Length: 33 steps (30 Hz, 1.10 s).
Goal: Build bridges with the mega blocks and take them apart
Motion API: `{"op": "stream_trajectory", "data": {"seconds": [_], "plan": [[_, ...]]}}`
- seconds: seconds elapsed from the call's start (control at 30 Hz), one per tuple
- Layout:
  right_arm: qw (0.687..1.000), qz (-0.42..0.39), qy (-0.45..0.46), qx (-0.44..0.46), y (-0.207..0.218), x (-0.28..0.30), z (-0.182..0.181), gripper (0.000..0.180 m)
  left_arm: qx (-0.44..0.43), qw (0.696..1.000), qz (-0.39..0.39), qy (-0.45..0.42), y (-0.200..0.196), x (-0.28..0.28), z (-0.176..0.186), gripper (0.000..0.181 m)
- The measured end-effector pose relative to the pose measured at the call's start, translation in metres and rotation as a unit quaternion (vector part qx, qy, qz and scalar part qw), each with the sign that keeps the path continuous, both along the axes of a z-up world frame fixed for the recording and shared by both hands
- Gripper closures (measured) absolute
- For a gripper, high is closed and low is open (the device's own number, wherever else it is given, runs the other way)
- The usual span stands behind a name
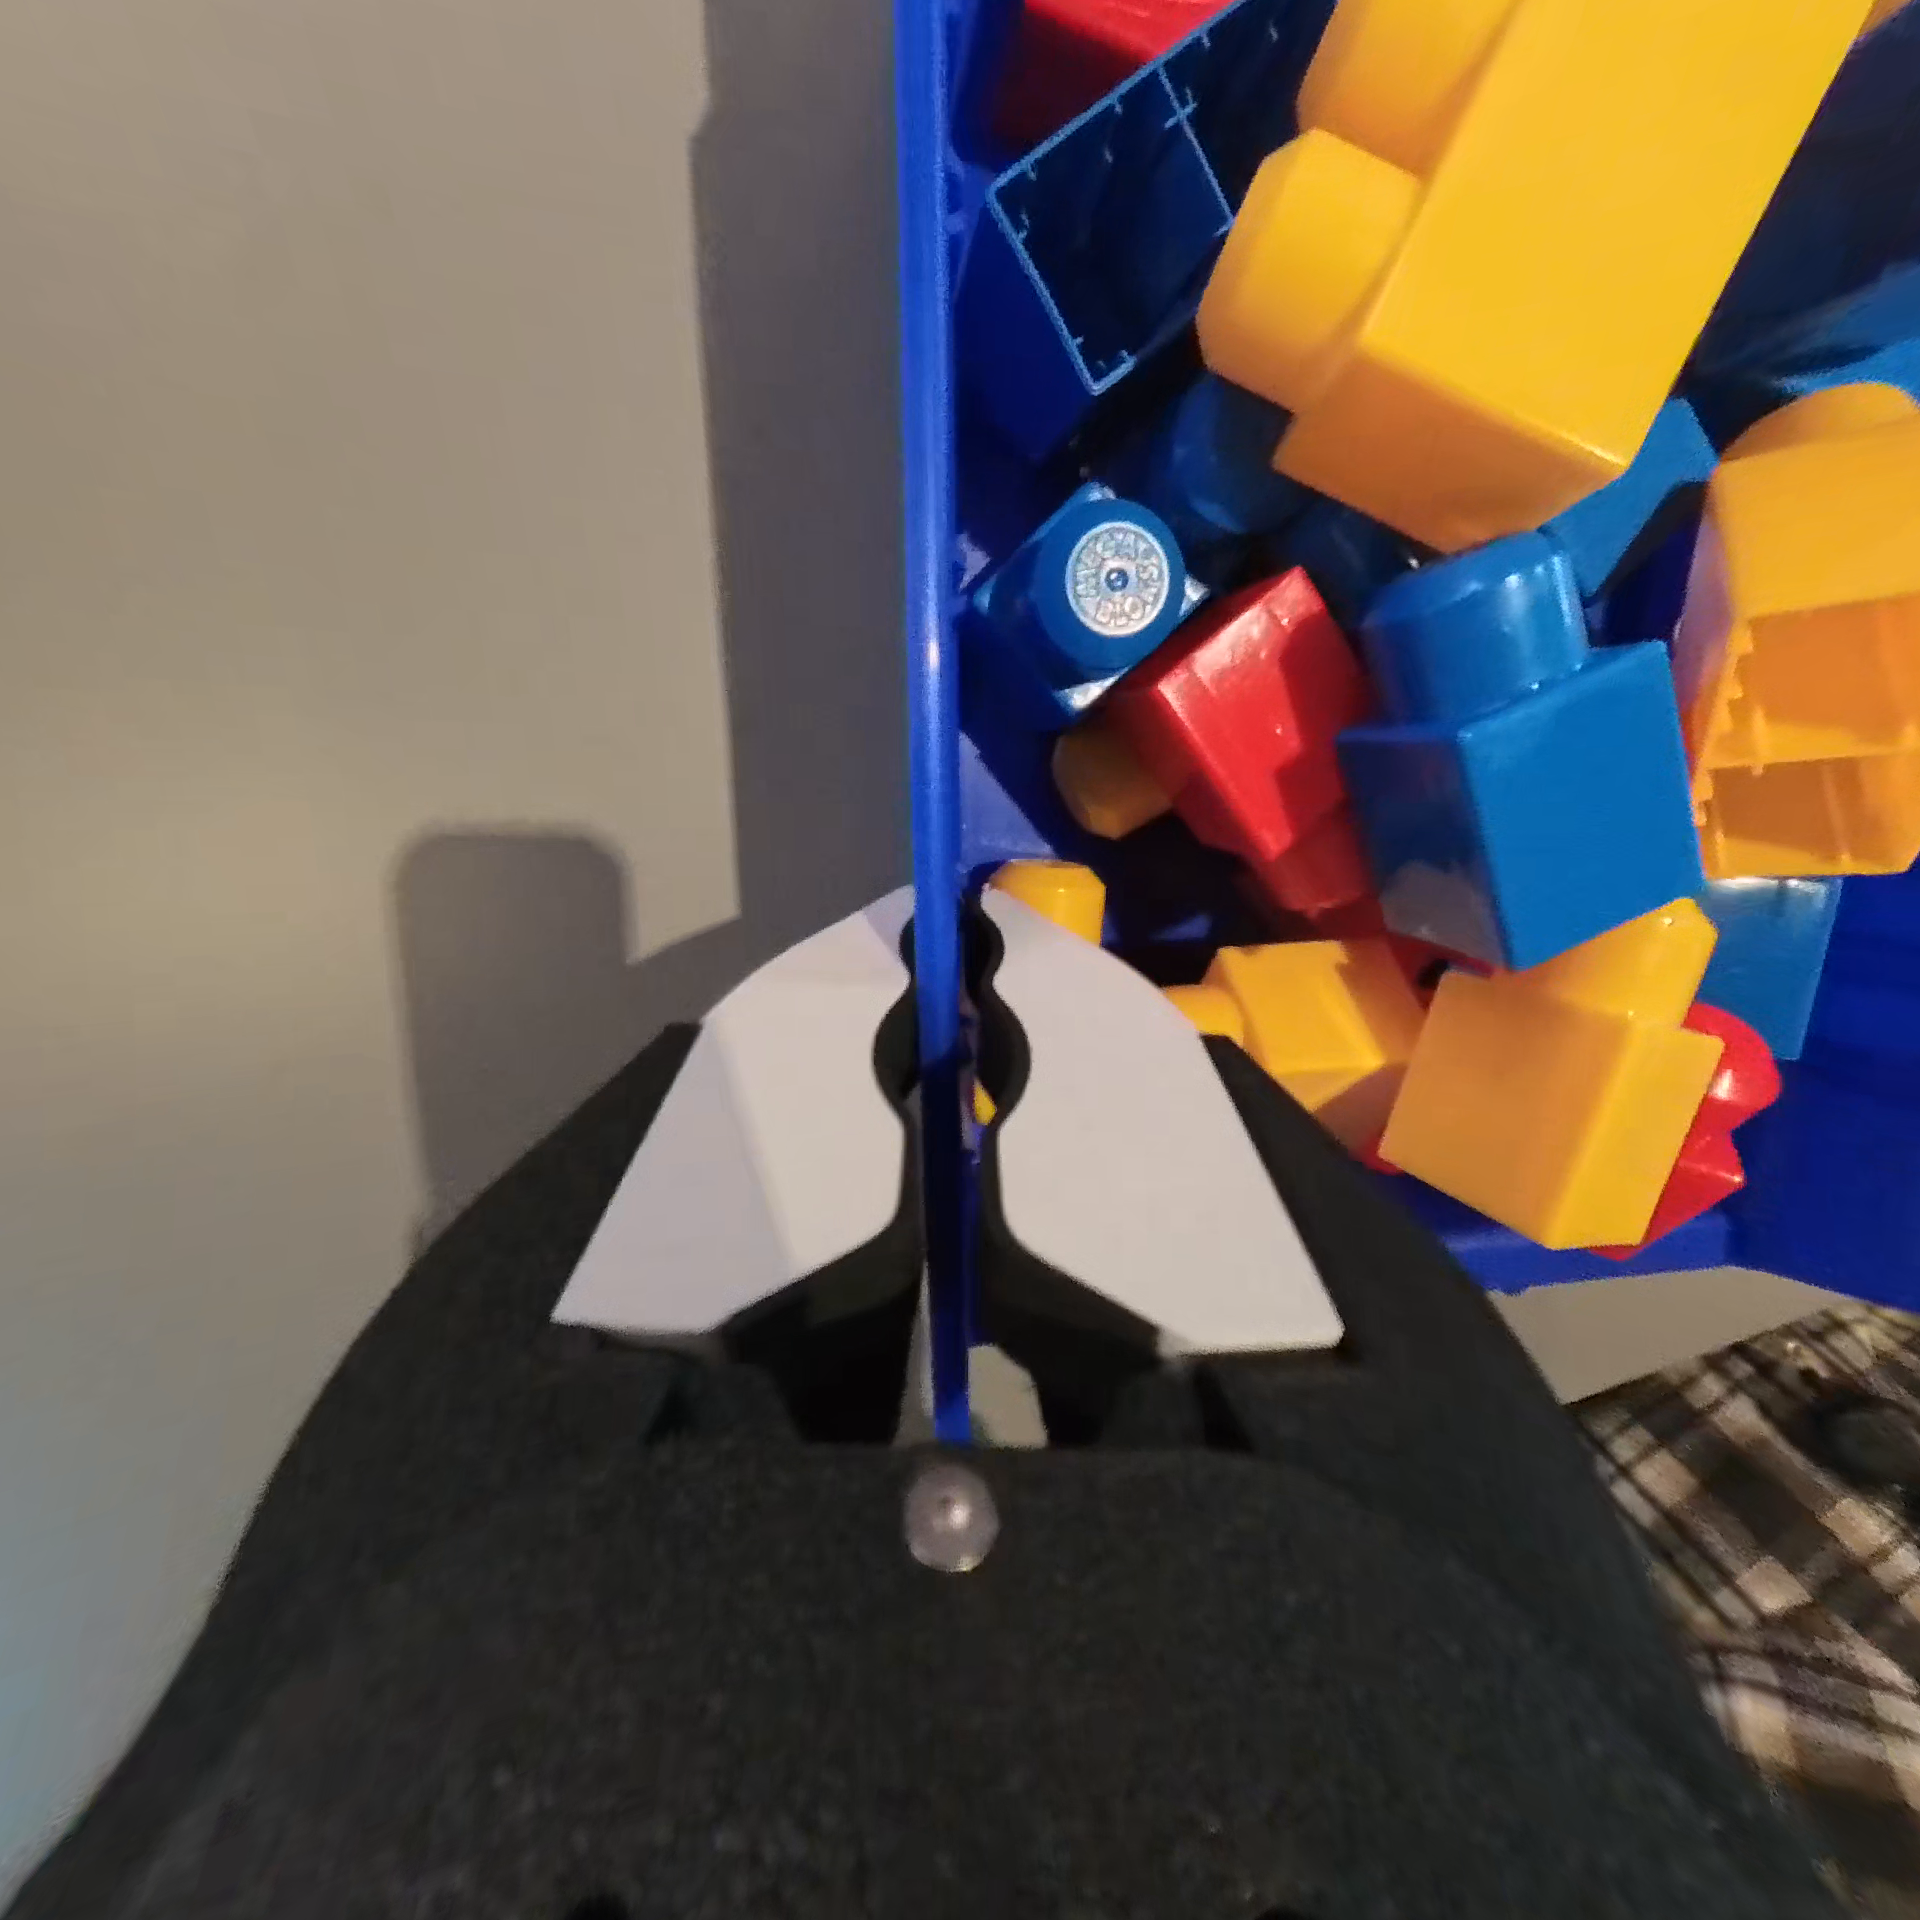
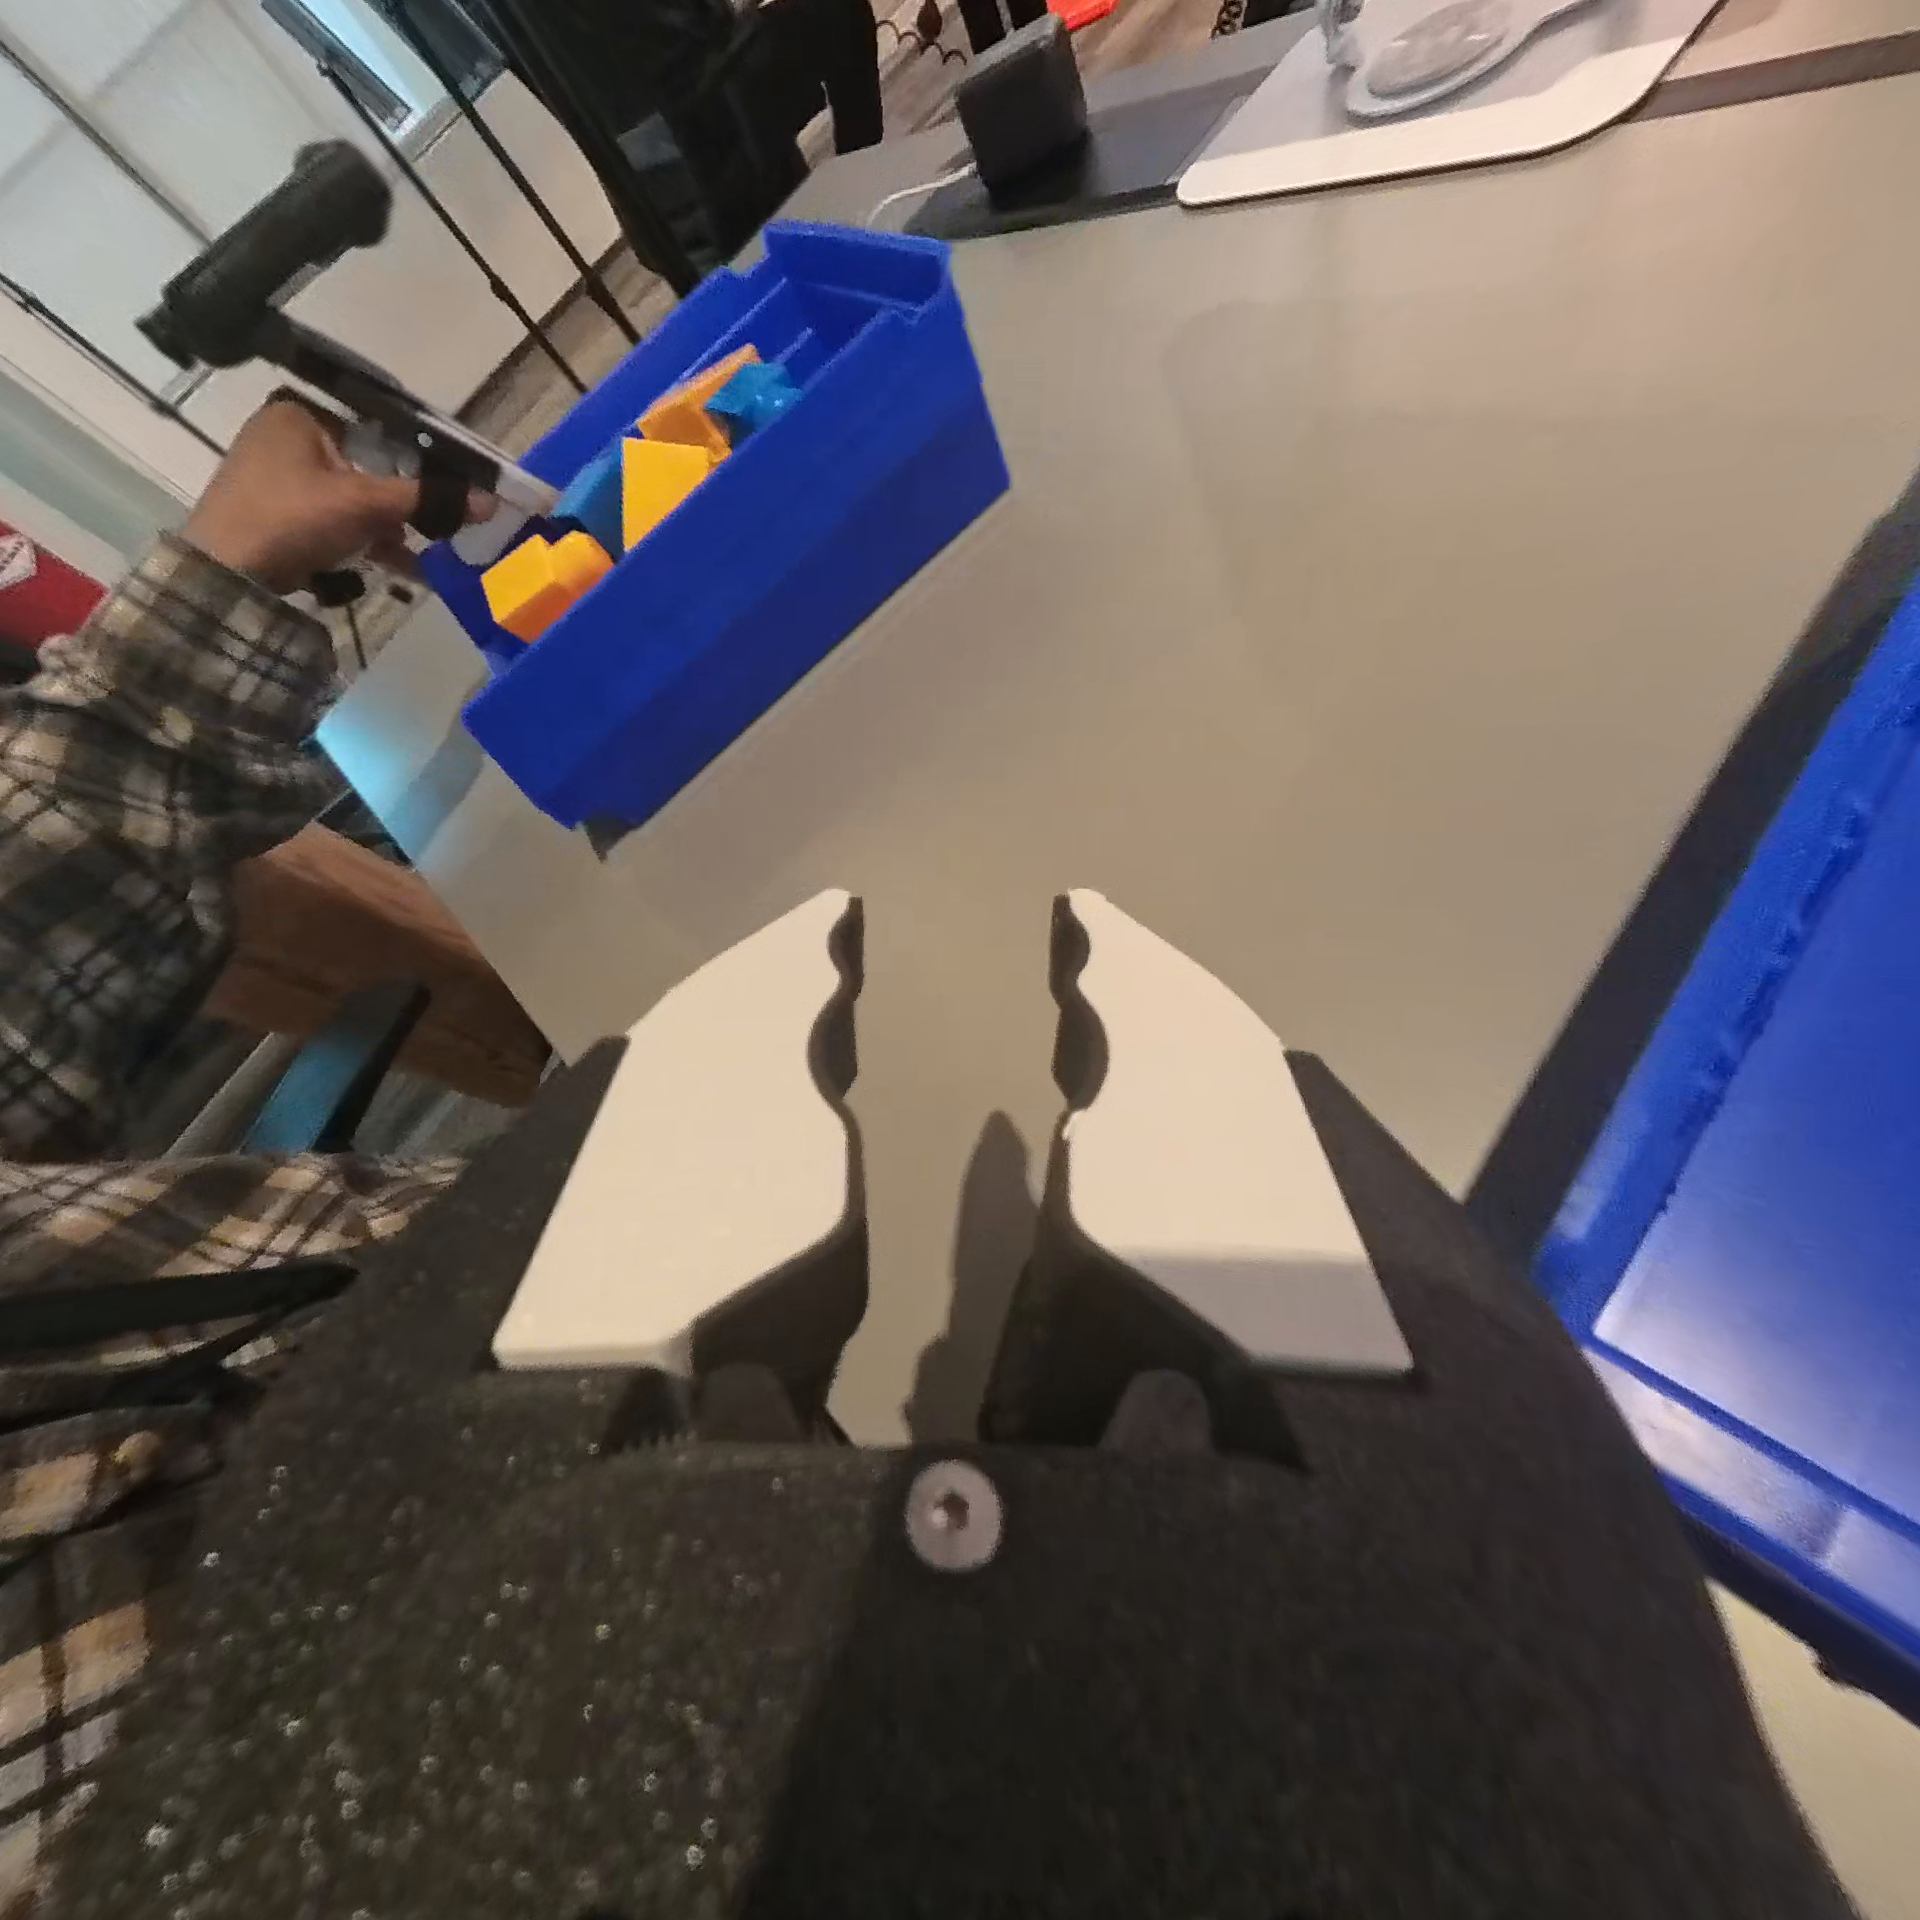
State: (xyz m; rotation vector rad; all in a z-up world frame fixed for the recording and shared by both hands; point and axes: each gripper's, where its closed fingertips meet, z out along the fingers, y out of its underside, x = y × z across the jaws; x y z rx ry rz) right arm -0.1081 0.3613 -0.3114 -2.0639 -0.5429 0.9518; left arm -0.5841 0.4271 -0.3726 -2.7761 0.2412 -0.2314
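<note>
Left claw: clamped on the wall of the bin, which is held tilted above the table.
Right claw: held parted and empty over the table.
Blocks: piled inside the bin.

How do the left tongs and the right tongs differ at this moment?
The left tongs are shut on the wall of the blue bin; the right tongs are open and hold nothing. The left tongs carry the bin, full of blocks, tilted above the table; the right tongs point at bare table. Both have white fingers on black bodies.
</note>
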Motion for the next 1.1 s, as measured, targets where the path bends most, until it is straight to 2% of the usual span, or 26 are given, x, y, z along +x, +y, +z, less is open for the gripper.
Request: {"op": "stream_trajectory", "data": {"seconds": [0.33, 0.53, 0.77, 1.1], "plan": [[1.0, 0.01, 0.0, -0.024, 0.014, -0.025, -0.013, 0.147, 0.016, 0.993, 0.116, -0.005, -0.044, -0.145, 0.001, 0.175], [0.999, 0.019, 0.001, -0.034, 0.021, -0.047, -0.016, 0.148, 0.022, 0.989, 0.148, -0.003, -0.064, -0.215, 0.002, 0.176], [0.998, 0.039, -0.004, -0.045, 0.026, -0.075, -0.017, 0.148, 0.029, 0.987, 0.158, -0.007, -0.072, -0.262, 0.003, 0.176], [0.998, 0.045, -0.016, -0.047, 0.026, -0.089, -0.015, 0.148, 0.029, 0.985, 0.168, -0.016, -0.067, -0.283, 0.003, 0.175]]}}
